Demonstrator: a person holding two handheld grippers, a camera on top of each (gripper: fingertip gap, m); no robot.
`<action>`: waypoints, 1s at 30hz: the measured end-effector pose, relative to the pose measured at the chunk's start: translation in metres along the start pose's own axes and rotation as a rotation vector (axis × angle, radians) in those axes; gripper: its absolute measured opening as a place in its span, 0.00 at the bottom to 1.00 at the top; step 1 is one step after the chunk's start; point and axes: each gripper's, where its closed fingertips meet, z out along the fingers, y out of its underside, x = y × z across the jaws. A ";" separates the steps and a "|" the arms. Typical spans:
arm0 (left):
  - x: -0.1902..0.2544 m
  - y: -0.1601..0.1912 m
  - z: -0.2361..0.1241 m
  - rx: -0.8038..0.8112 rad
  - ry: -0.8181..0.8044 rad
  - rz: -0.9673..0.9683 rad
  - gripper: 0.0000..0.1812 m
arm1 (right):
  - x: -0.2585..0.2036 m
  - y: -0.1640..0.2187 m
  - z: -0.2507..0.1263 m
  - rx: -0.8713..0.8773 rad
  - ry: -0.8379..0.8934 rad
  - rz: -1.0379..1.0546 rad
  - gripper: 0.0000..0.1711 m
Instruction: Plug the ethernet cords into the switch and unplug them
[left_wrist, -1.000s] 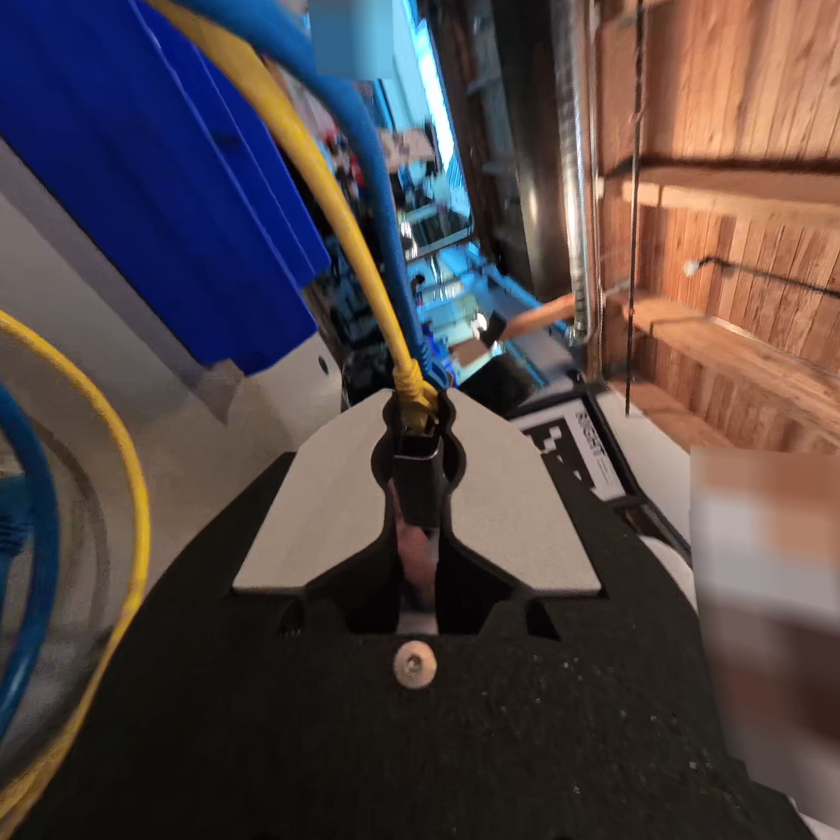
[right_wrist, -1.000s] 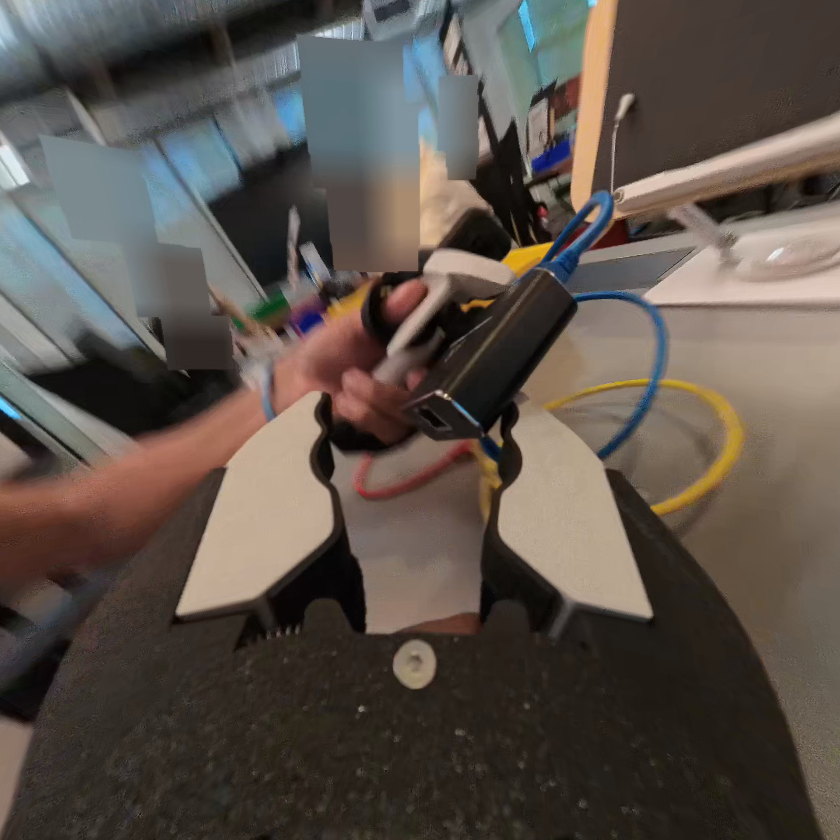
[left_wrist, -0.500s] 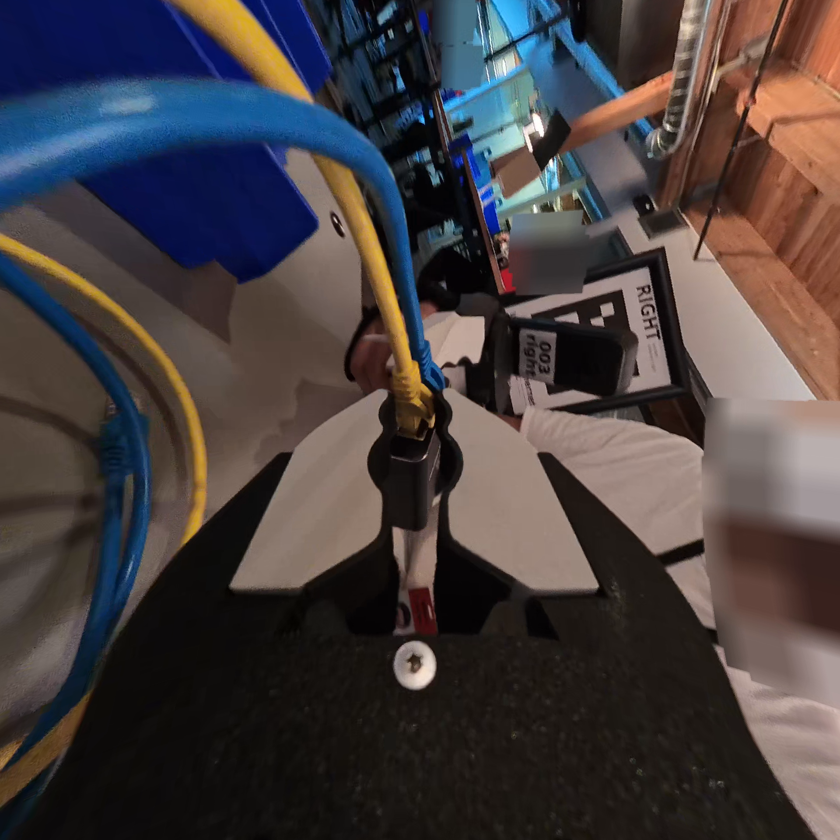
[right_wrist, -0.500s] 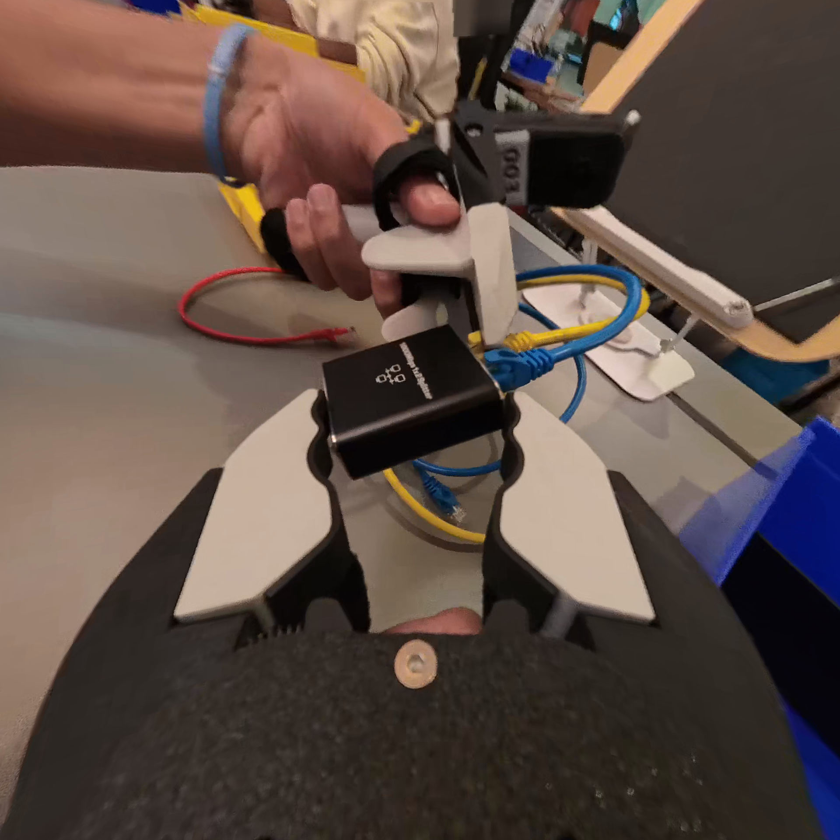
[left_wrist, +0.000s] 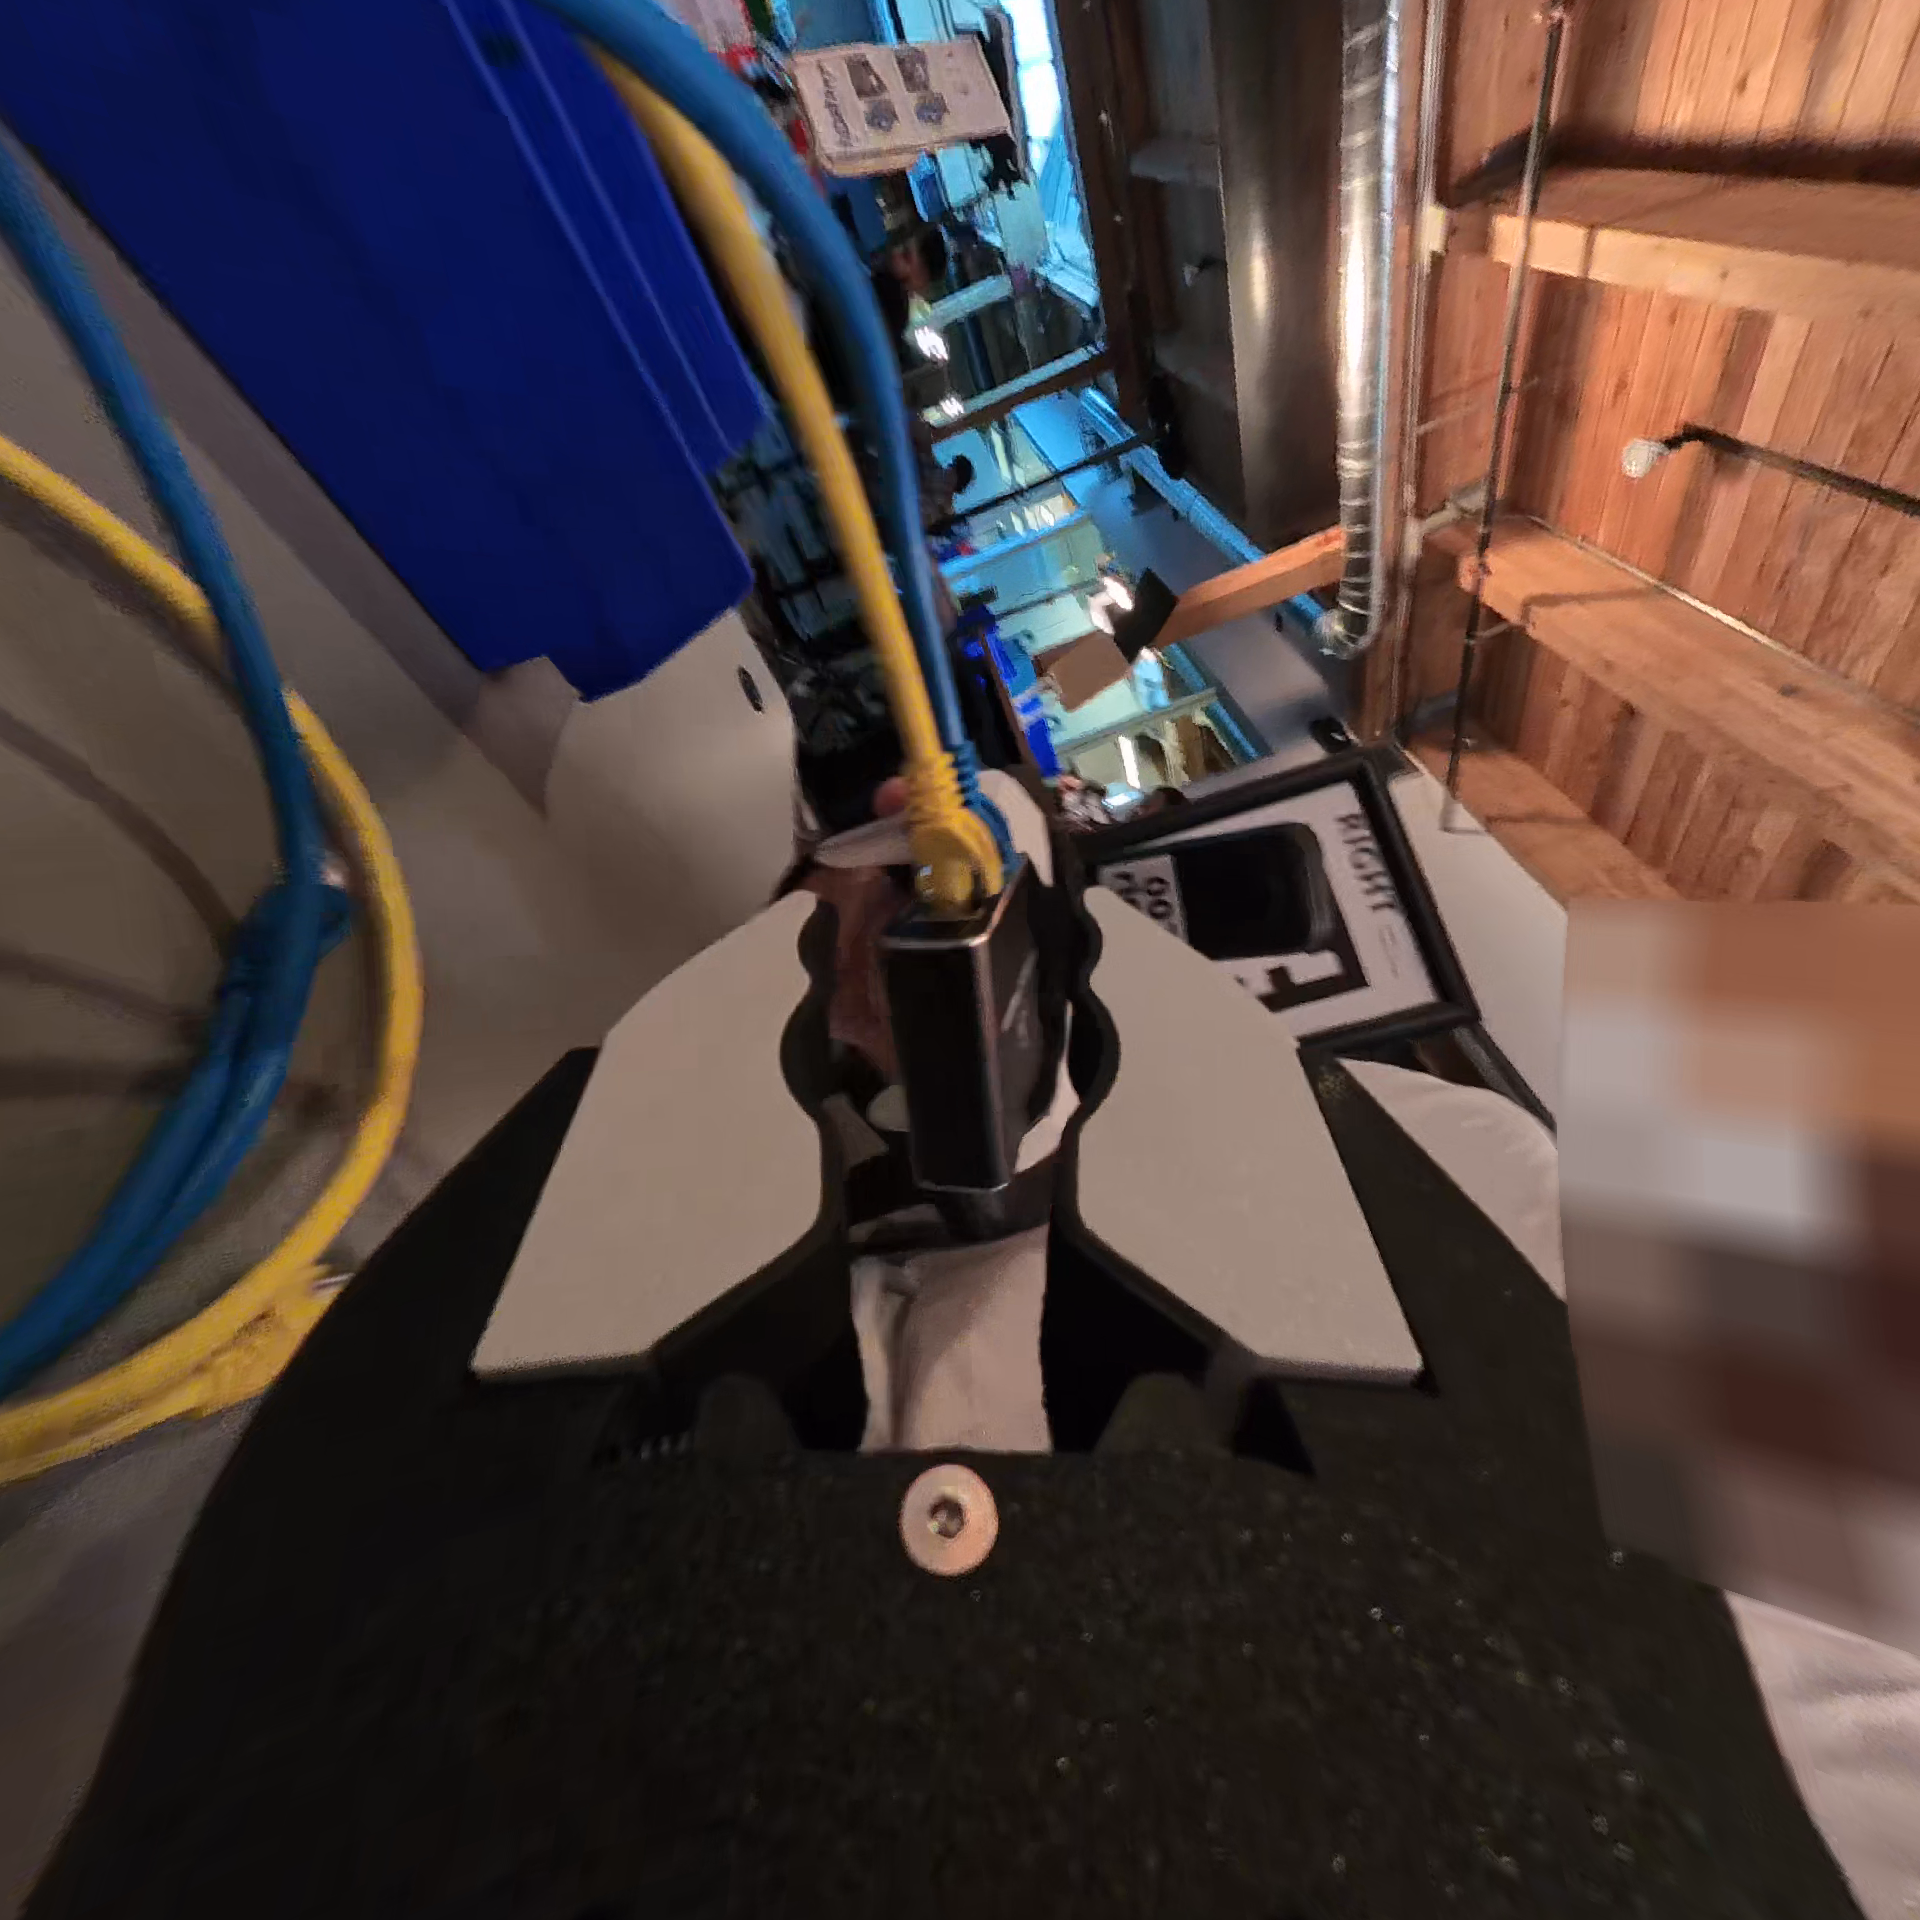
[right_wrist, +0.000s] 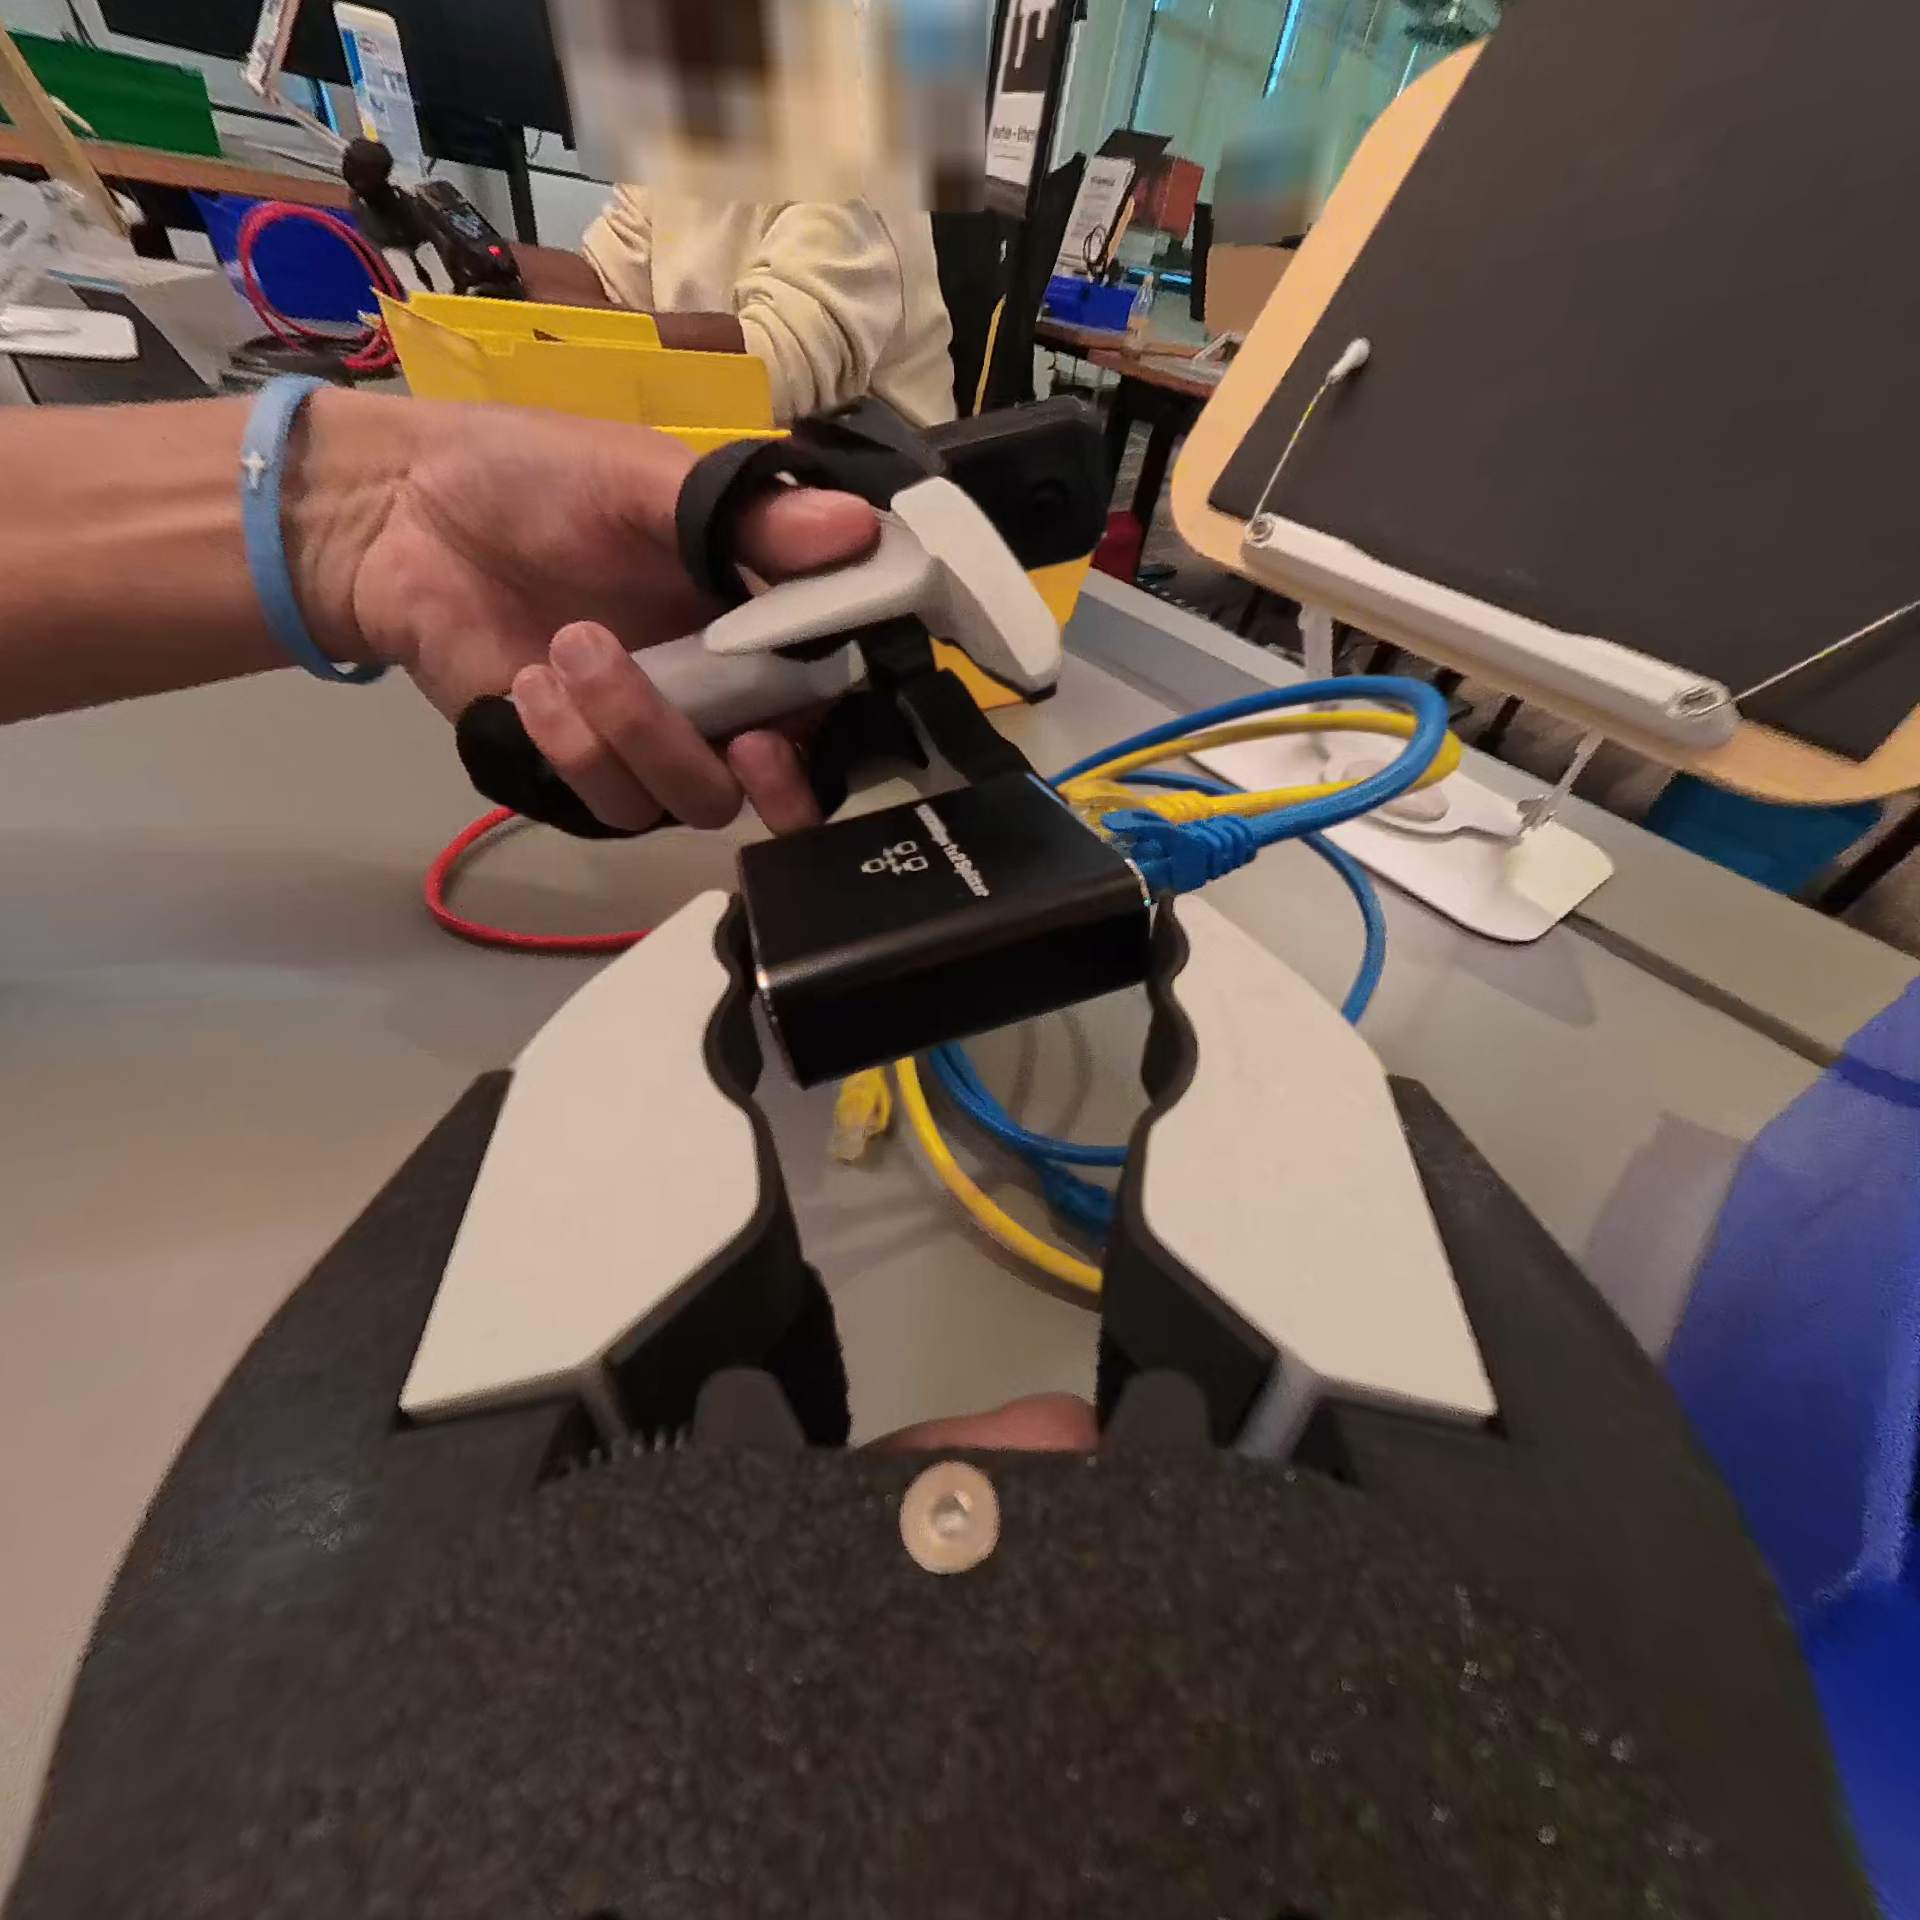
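Above the table (right_wrist: 208, 935), white-lettered black switch (right_wrist: 935, 904) tight in right tool (right_wrist: 940, 920); left tool (left_wrist: 945, 914) agape around it.

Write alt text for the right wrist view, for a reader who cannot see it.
A small black switch sits between the tips of the right claw, with a blue cord and a yellow cord plugged into its far end. A hand holds the left claw just behind the switch, above a grey table where a red cable lies.
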 end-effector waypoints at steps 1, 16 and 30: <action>-0.005 0.000 -0.003 0.015 -0.041 0.027 0.23 | 0.001 -0.001 -0.001 0.005 0.020 -0.018 0.42; -0.023 0.014 -0.008 0.033 -0.039 -0.191 0.14 | 0.018 0.008 -0.005 -0.091 0.111 -0.348 0.40; -0.004 0.005 -0.003 0.038 -0.029 -0.173 0.18 | 0.035 0.010 0.030 -0.195 0.241 -1.066 0.14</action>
